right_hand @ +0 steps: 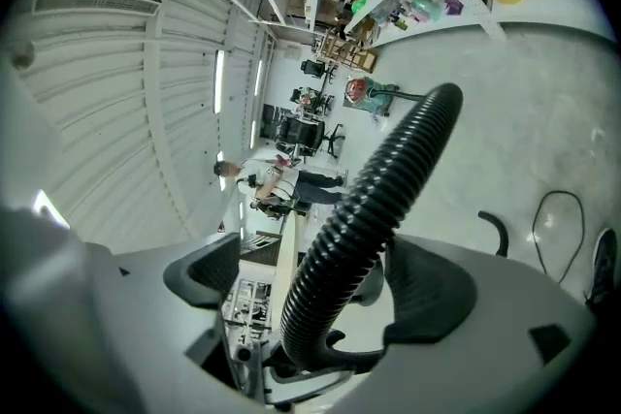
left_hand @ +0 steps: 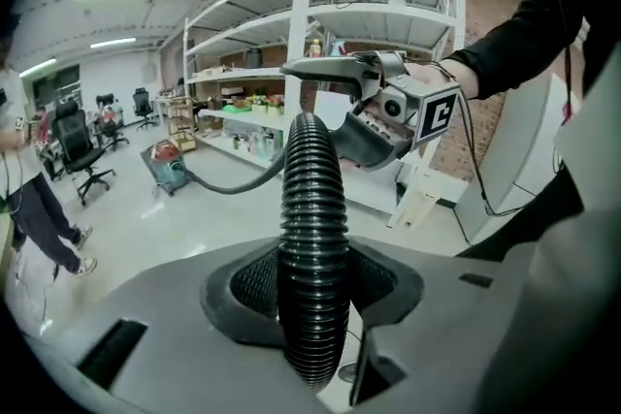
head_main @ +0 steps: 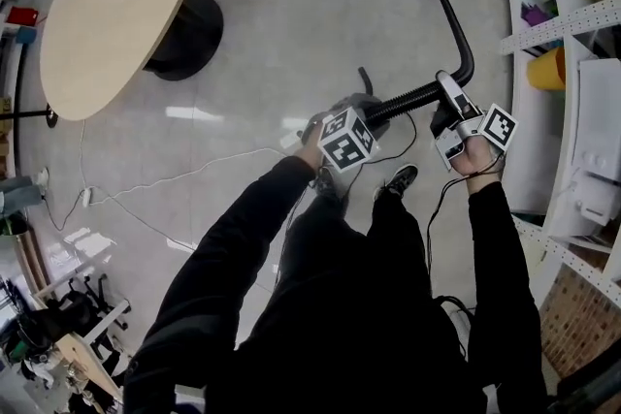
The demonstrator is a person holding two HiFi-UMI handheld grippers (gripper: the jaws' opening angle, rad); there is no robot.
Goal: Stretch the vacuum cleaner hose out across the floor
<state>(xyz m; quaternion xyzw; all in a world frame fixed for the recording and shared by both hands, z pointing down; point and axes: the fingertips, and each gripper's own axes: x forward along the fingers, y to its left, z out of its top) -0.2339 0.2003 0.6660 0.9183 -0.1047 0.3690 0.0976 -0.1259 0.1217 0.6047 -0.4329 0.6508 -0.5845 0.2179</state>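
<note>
Here the black ribbed vacuum cleaner hose (head_main: 412, 97) ran between the two hands, its long axis passing straight through both sets of jaws. The left gripper (left_hand: 312, 291) was clamped on it, both pads pressed against the ribs, and the hose led forward from its jaws to the right gripper (right_hand: 335, 296) just beyond. That one stood open around the hose: the ribs lay between its jaws, with a clear gap at one pad. Past the right gripper the hose curved away along the glossy pale floor (head_main: 291, 5) to a small red and teal canister (left_hand: 173, 172) far ahead of the left gripper. So the right hand was nearer the long free run, and the next pull would probably follow that axis, away from the canister.
</note>
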